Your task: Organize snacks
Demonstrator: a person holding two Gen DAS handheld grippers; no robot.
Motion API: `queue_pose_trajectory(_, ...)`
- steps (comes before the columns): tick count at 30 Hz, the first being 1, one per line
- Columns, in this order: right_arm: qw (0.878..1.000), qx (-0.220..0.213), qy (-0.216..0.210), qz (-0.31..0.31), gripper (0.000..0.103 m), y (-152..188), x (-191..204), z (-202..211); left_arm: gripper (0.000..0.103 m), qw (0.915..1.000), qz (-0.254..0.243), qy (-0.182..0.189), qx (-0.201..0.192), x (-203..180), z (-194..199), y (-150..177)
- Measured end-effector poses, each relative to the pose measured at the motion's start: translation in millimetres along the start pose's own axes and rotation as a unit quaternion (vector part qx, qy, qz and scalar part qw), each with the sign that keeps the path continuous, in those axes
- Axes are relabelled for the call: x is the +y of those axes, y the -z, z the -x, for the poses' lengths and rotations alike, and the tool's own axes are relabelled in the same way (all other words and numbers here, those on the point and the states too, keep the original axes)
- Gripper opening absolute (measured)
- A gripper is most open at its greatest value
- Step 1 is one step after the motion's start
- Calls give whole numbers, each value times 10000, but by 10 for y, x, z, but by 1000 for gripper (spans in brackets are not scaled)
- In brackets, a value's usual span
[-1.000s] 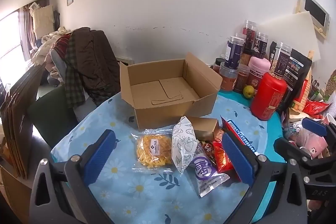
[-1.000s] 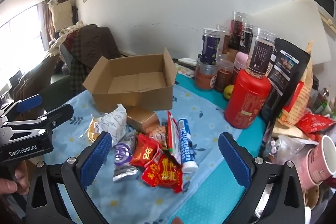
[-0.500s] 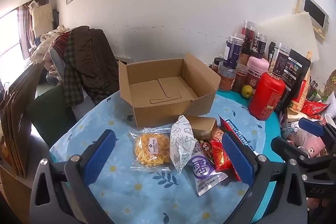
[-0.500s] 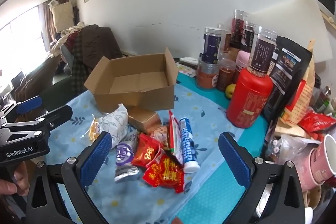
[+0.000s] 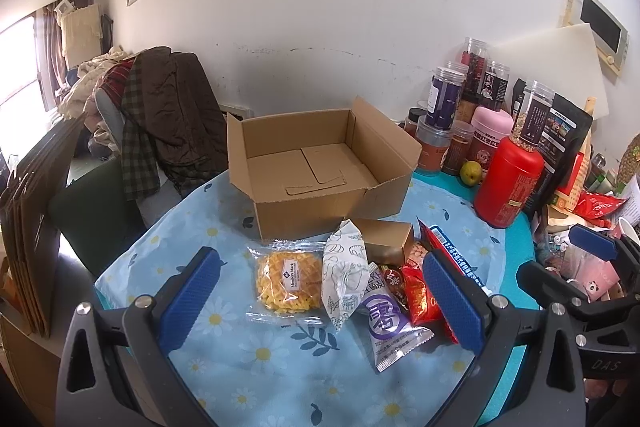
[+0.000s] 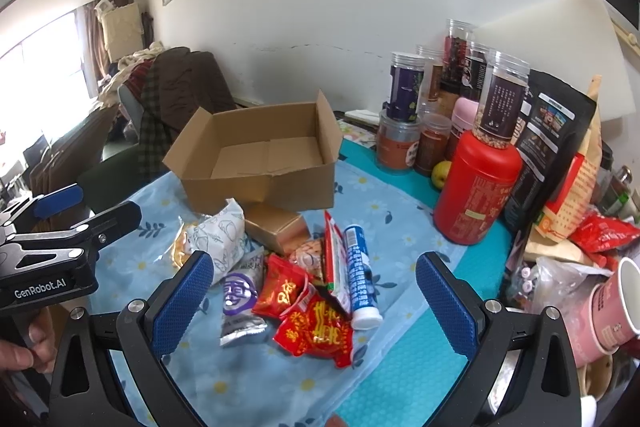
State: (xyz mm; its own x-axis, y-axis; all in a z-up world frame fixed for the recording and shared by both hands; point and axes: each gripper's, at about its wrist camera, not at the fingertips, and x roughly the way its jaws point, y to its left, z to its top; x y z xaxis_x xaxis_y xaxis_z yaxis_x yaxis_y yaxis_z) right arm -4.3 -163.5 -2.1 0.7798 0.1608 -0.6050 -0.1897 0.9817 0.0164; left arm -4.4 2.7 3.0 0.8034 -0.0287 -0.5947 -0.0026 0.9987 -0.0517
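Left wrist view: one cardboard box [image 5: 320, 171], open-topped with flaps raised and nothing inside, stood on the table [image 5: 224, 359] on a blue daisy-print cloth, its long axis running left to right across the frame. Snacks lay in a loose pile just in front of the box. Items counted: one clear bag of yellow waffle crisps [image 5: 286, 277], lying flat; one white printed packet [image 5: 345, 275], long axis running away from the camera, overlapping the crisps bag's right edge; one silver-and-purple packet [image 5: 390, 323], pointing toward the near right; one small brown carton [image 5: 386, 239], touching the big box's front. Red packets [image 5: 414, 291] were partly hidden behind the right finger, count unclear from this view. Left gripper [image 5: 320, 299]: jaws wide apart, holding nothing, above the cloth with the pile between them. Right wrist view: three red packets made out [image 6: 316, 327], overlapping one another; one white-and-blue tube [image 6: 360, 275], long axis running away from the camera, cap end nearest. Right gripper [image 6: 314, 299]: jaws wide apart, holding nothing, over the pile's near edge. One red canister [image 6: 476, 191] stood right of the box, with jars [image 6: 404, 87] stacked behind it; their number was hard to make out.
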Motion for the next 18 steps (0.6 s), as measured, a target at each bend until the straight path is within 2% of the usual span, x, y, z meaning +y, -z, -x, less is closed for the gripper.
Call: queue_pose_trajectory(18,10000,6,-14,17,103,-4,13,2,103,10000,17,17,-5,-4,34,-1)
